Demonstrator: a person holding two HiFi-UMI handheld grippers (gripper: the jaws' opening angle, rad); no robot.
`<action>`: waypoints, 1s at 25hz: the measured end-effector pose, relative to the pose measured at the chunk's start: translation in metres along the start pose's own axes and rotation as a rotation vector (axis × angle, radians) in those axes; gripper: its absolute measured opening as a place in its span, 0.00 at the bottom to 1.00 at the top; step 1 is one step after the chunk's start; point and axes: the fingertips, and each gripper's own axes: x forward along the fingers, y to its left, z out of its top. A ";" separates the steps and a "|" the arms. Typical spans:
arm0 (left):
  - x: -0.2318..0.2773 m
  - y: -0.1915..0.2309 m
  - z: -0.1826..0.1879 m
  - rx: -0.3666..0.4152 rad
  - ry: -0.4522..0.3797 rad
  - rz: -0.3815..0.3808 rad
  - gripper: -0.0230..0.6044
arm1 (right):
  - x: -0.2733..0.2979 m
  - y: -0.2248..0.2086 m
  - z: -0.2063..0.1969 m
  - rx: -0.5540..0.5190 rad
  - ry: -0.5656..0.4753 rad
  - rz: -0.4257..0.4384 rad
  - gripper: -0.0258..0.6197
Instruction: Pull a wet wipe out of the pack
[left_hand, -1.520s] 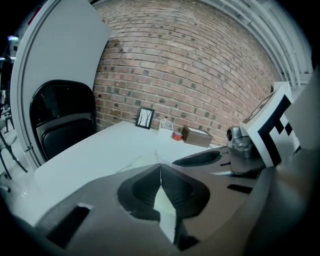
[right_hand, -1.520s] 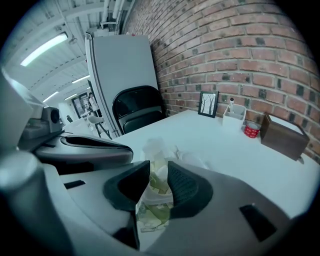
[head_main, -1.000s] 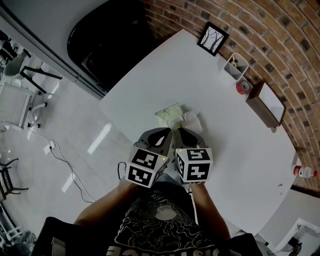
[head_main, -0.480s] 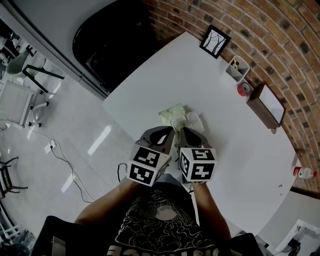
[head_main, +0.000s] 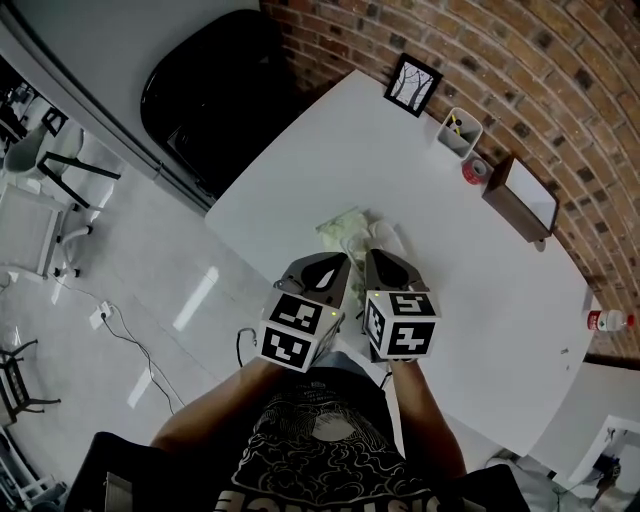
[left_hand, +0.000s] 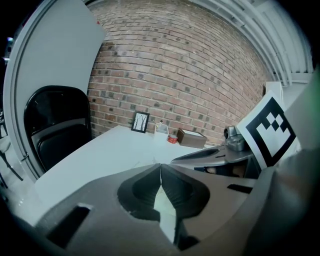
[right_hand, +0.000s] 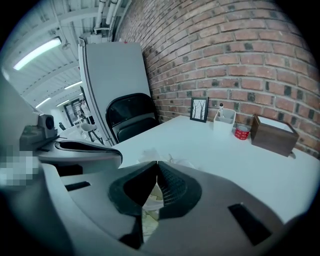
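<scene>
The wet wipe pack (head_main: 340, 226) lies on the white table (head_main: 440, 200) near its front edge, with a white wipe (head_main: 386, 239) at its right side. Just before it, the left gripper (head_main: 338, 262) and the right gripper (head_main: 372, 258) are side by side, each with jaws closed tip to tip and holding nothing

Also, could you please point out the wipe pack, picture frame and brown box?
wipe pack (head_main: 338, 224): head view, greenish top
picture frame (head_main: 413, 83): head view, picture centre
brown box (head_main: 528, 192): head view, pale top
</scene>
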 end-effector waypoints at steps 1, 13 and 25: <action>-0.001 -0.001 0.001 0.004 -0.002 -0.006 0.06 | -0.002 0.000 0.002 0.001 -0.005 -0.006 0.07; -0.022 -0.005 0.003 0.034 -0.014 -0.056 0.06 | -0.023 0.006 0.015 0.001 -0.058 -0.080 0.07; -0.044 -0.012 0.004 0.049 -0.041 -0.101 0.06 | -0.047 0.020 0.027 -0.015 -0.107 -0.133 0.07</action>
